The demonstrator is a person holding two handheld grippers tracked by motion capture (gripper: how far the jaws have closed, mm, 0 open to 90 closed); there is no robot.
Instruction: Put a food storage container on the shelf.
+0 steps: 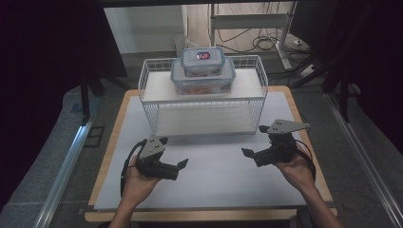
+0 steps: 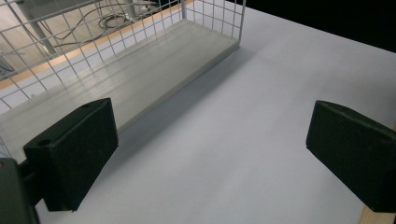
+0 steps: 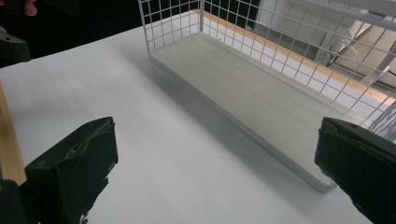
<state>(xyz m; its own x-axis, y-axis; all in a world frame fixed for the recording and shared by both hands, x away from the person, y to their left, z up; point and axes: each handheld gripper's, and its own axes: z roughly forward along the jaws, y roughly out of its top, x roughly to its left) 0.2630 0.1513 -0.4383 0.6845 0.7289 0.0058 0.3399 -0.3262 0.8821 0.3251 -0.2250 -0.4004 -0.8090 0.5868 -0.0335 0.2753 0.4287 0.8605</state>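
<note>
Left gripper: the black two-jaw left gripper [image 1: 172,153], topped by a grey three-cornered plate, was held in the person's left hand [image 1: 135,183] low over the white table surface [image 1: 214,175]; its jaws stood wide apart with nothing between them.
Right gripper: the black two-jaw right gripper [image 1: 254,141], likewise plated, was held in the person's right hand [image 1: 297,170] at the table's right side — jaws spread wide, nothing between them.
Jaw pads: in the left gripper view the two black pads [image 2: 74,154] framed bare table; in the right gripper view the pads [image 3: 70,168] framed the table and the rack's lower board.
Rack: a white wire-mesh two-tier shelf rack [image 1: 152,118] stood at the far middle of the table, ahead of both grippers and apart from them; its pale wooden lower board [image 1: 204,121] lay bare.
Large container: a clear rectangular plastic food box with a blue-rimmed lid [image 1: 203,80] rested on the rack's upper board.
Small container: a smaller clear lidded box with a red-and-blue label [image 1: 202,59] sat stacked on the large one — touching its lid.
Table edge: a light wooden border [image 1: 107,156] ran around the white surface.
Background: a tangle of cables [image 1: 259,42] lay on the floor beyond the rack.
</note>
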